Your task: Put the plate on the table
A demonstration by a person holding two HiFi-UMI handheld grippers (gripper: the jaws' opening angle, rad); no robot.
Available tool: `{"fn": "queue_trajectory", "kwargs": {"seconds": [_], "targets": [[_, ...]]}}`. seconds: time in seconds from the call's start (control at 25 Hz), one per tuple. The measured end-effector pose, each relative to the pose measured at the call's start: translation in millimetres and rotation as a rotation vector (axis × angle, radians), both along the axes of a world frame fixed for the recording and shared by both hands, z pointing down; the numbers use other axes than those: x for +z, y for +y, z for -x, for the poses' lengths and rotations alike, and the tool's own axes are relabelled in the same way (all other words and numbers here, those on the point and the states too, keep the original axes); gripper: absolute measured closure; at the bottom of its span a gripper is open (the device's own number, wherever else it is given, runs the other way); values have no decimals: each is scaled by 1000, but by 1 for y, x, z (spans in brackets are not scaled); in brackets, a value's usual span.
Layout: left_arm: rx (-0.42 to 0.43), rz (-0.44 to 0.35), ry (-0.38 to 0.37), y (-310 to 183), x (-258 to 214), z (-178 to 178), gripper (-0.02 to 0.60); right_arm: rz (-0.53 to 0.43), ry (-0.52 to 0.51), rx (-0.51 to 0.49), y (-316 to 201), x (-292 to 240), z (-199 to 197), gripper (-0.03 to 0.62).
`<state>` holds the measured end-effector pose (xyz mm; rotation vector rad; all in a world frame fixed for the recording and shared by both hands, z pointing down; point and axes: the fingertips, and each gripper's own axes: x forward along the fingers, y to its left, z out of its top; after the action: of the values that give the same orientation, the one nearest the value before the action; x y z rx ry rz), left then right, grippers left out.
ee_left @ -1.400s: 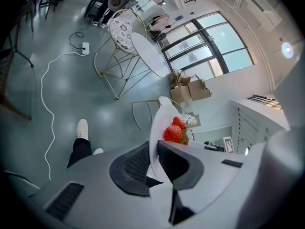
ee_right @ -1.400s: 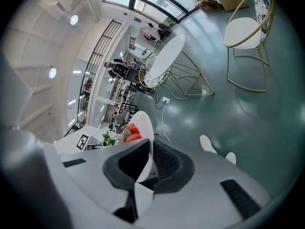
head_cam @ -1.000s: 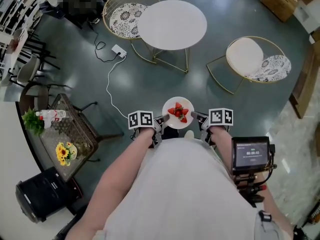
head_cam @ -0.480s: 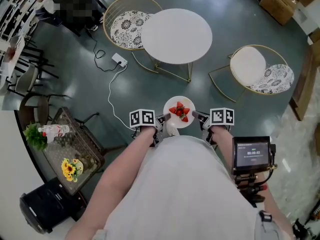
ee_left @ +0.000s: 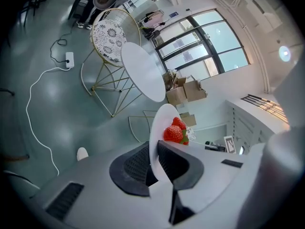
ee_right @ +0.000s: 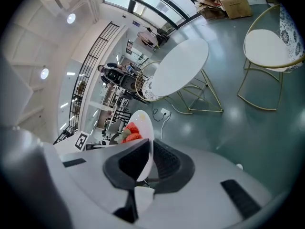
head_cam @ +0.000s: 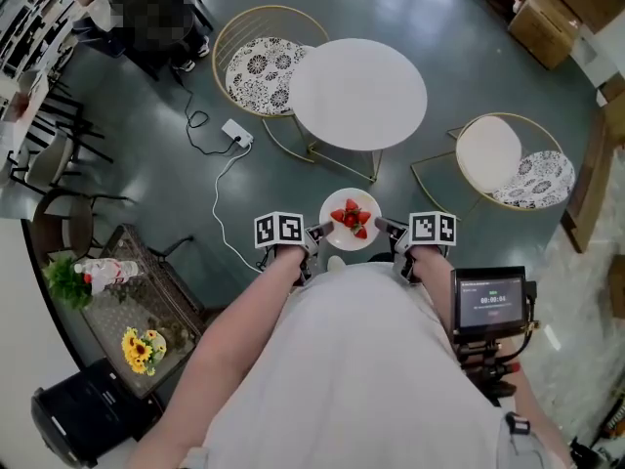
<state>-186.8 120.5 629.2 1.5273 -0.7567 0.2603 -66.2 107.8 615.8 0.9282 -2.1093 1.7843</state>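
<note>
Your left gripper (head_cam: 317,232) and right gripper (head_cam: 383,227) each clamp an opposite rim of the small round white plate (head_cam: 349,198), which hangs over the floor, short of the round white tabletop (head_cam: 359,94). It looks stiff, glazed, slippery and breakable. The loose red strawberries (head_cam: 352,220) may roll, so carry it level.

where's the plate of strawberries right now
Head view, centre: the plate is clamped at its rim between the left gripper and right gripper, over the floor, short of the round table.
</note>
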Motion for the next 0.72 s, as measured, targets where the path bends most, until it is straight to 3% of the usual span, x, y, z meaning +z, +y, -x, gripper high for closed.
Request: {"fn": "queue_trajectory", "kwargs": {"seconds": [0.44,0.72], "targets": [[-100,24,1,14,-18,33,532,16,-23,-87,2,-15,34,571],[-133,44,-21,-56,-3,40,532,40,-39,-132,-73,3,42,571]]}}
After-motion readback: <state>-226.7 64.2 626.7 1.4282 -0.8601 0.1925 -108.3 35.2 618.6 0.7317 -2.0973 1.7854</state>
